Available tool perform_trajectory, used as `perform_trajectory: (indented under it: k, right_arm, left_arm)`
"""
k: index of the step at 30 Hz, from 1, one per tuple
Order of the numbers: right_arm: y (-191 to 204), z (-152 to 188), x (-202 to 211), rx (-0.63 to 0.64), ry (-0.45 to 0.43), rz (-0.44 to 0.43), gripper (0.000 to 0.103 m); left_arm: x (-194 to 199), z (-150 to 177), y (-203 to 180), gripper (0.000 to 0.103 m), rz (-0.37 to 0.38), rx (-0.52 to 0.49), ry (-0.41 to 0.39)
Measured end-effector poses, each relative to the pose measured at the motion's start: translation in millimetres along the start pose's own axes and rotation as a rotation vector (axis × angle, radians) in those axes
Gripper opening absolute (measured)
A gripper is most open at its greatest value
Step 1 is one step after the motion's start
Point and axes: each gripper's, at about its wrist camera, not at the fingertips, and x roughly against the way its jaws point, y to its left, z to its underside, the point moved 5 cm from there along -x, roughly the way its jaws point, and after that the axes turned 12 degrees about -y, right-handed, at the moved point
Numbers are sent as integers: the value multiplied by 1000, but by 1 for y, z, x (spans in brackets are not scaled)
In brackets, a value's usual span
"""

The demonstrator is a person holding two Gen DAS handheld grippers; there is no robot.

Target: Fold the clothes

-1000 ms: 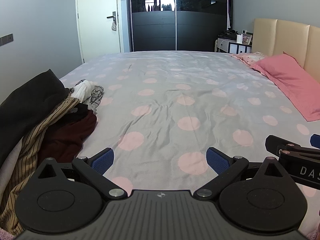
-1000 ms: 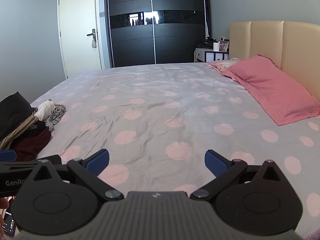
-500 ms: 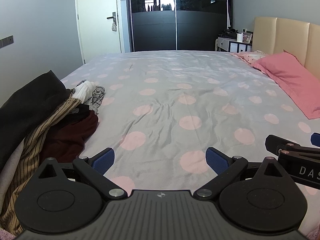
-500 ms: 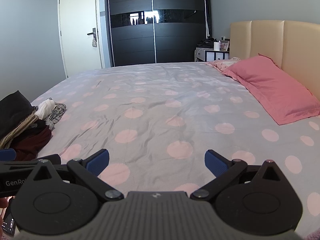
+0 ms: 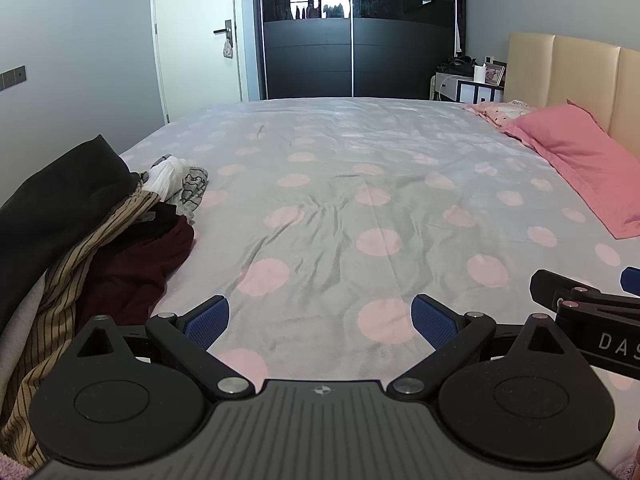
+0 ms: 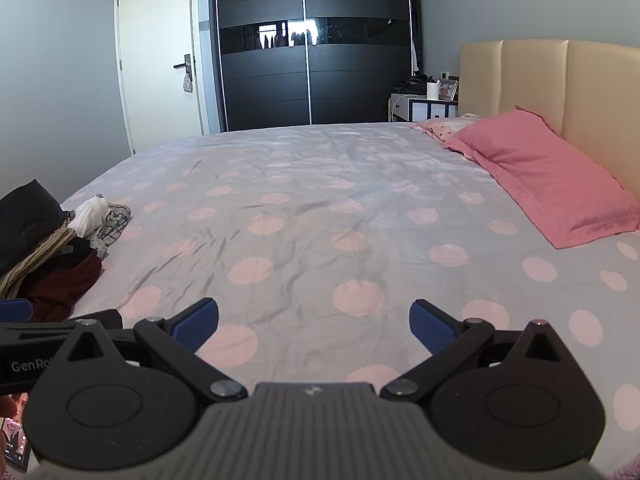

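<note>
A pile of unfolded clothes [image 5: 100, 232] lies at the left edge of the bed: a black garment on top, a tan striped one, a maroon one, and white and grey pieces at the far end. The pile also shows in the right wrist view [image 6: 52, 252]. My left gripper [image 5: 320, 318] is open and empty, held low over the bedsheet just right of the pile. My right gripper [image 6: 314, 322] is open and empty over the sheet, further right. Each gripper shows at the edge of the other's view.
The bed [image 5: 360, 184] has a grey sheet with pink dots. A pink pillow [image 6: 548, 176] lies at the right by the beige headboard [image 6: 560, 80]. A dark wardrobe [image 5: 352, 32], a white door [image 5: 196, 40] and a bedside table [image 6: 424, 106] stand beyond the bed.
Both grippers have drifted slightly; the clothes pile sits a little further right in both views. Both stay open and empty.
</note>
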Motion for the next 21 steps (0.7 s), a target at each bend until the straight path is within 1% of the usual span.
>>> perform_trajectory:
  k: [9, 12, 14, 17, 18, 19, 20, 21]
  right_arm:
    - [-7, 3, 3, 5, -5, -10, 103]
    - [-7, 4, 2, 16, -2, -21, 103]
    - [-9, 4, 2, 22, -6, -22, 103]
    - [-15, 5, 0, 25, -8, -6, 103]
    - [-18, 6, -1, 24, -4, 0, 103]
    - [-20, 8, -2, 22, 2, 6, 103]
    - [-23, 9, -3, 21, 7, 11, 103]
    - [-25, 11, -4, 22, 13, 16, 103]
  left_arm:
    - [2, 3, 1, 100, 0, 2, 13]
    - [1, 5, 4, 100, 13, 0, 22]
    - [0, 7, 9, 98, 7, 4, 20]
    - [-4, 9, 26, 89, -23, 12, 17]
    - [-6, 10, 33, 78, -33, 15, 19]
    - [-8, 10, 39, 70, -39, 19, 24]
    - [-10, 10, 46, 67, -42, 22, 32]
    - [-11, 9, 54, 62, -46, 24, 38]
